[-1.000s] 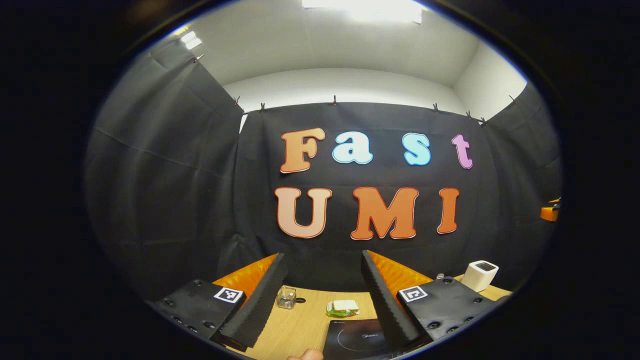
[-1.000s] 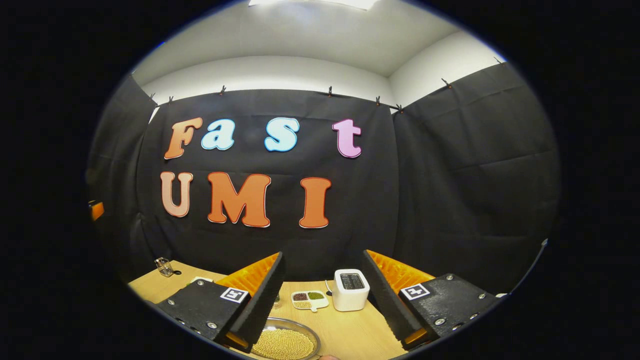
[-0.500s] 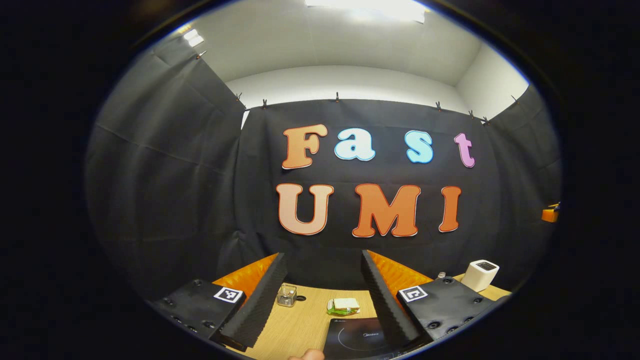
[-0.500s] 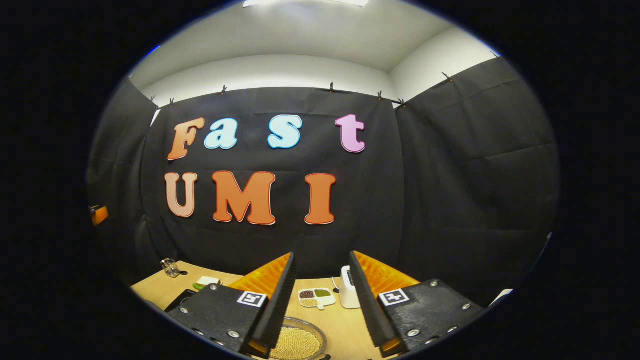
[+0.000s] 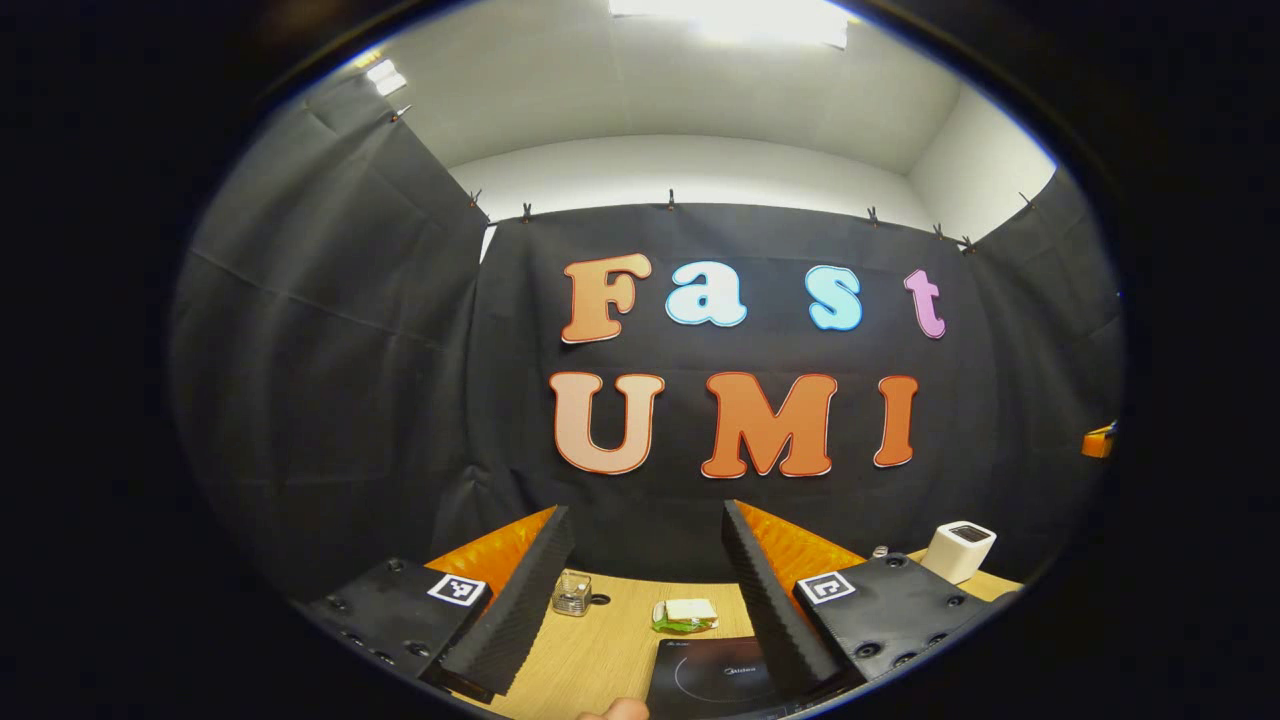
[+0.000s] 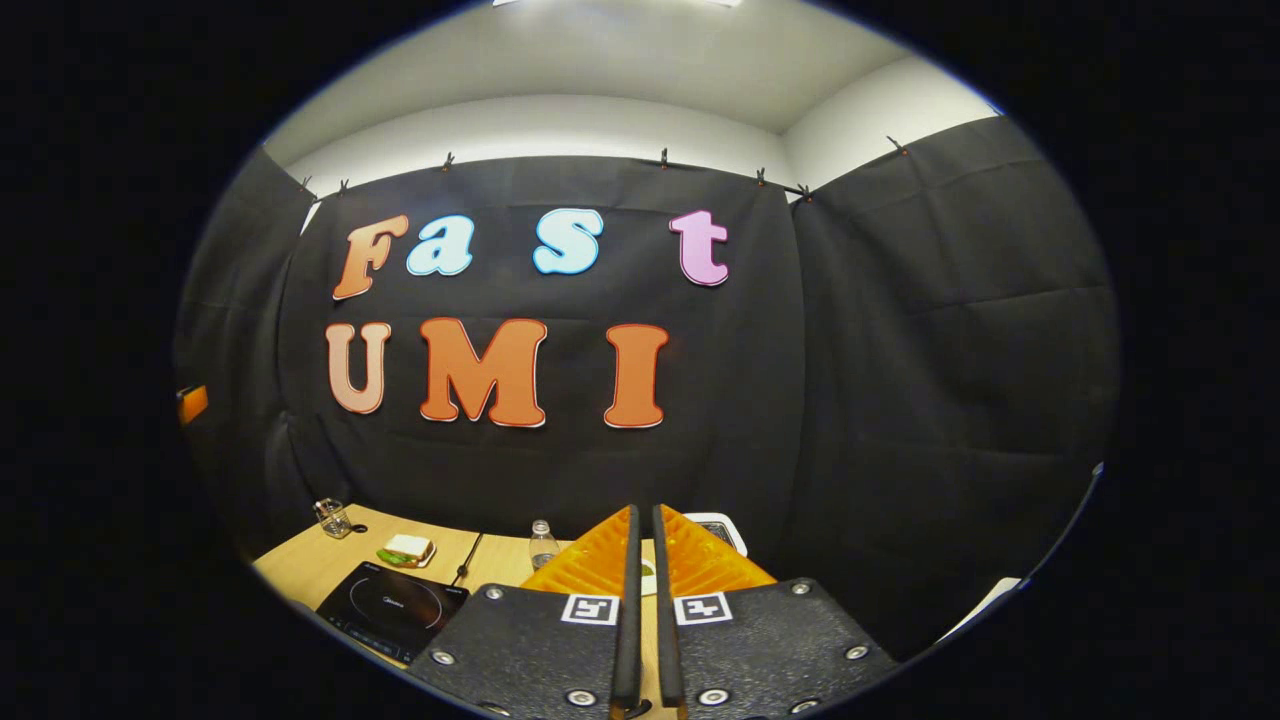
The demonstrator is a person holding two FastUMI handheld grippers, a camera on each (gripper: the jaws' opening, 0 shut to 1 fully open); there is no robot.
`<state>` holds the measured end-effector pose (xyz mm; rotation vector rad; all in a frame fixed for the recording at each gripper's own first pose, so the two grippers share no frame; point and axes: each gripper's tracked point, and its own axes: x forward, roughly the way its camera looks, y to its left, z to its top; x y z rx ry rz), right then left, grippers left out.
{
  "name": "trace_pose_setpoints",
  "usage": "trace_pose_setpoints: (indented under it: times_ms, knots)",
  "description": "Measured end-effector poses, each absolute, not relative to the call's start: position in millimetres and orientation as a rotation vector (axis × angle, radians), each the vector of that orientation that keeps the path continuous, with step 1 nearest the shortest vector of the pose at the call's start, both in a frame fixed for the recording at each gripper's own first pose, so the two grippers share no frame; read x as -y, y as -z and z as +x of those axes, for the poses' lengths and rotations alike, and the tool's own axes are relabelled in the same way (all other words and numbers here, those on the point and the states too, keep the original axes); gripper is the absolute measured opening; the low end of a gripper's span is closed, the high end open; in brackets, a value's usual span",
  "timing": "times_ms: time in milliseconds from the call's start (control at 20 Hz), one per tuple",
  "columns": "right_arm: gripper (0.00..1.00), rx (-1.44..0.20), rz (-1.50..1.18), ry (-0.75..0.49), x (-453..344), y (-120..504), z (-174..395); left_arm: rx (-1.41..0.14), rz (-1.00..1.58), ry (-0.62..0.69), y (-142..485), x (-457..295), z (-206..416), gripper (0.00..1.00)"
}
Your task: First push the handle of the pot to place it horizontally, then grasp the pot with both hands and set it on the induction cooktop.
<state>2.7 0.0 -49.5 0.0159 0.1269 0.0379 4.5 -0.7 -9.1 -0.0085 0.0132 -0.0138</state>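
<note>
The black induction cooktop (image 5: 715, 675) lies on the wooden table just beyond my left gripper (image 5: 645, 512). That gripper is open with nothing between its fingers, and its right finger overlaps the cooktop's right edge. In the right gripper view the cooktop (image 6: 392, 610) sits at the lower left of the table. My right gripper (image 6: 645, 512) is held above the table and is shut, its two fingers nearly touching with nothing between them. Its body covers the table right below it.
A sandwich on a plate (image 5: 686, 613), a small glass jar (image 5: 572, 593) and a white toaster (image 5: 958, 550) stand toward the back of the table. In the right gripper view a clear bottle (image 6: 543, 545) stands behind the cooktop. A fingertip (image 5: 612, 710) shows at the bottom edge.
My right gripper has gone from open to shut and swung, so the pan of beans below it has dropped out of sight and the cooktop has come in. The left gripper has barely moved.
</note>
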Motion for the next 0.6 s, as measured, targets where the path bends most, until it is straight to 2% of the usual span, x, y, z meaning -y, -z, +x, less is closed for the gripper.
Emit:
trace_pose_setpoints:
  times_ms: [100, 600]
  knots:
    - [0.0, -0.157, 0.012, -0.052, -3, 61, 1, -0.016, -0.008, 0.012, 10, 1, 4, 0.99]
    - [0.0, -0.373, -0.007, -0.126, -20, 159, -19, -0.02, 0.006, 0.003, 10, 0, -3, 0.98]
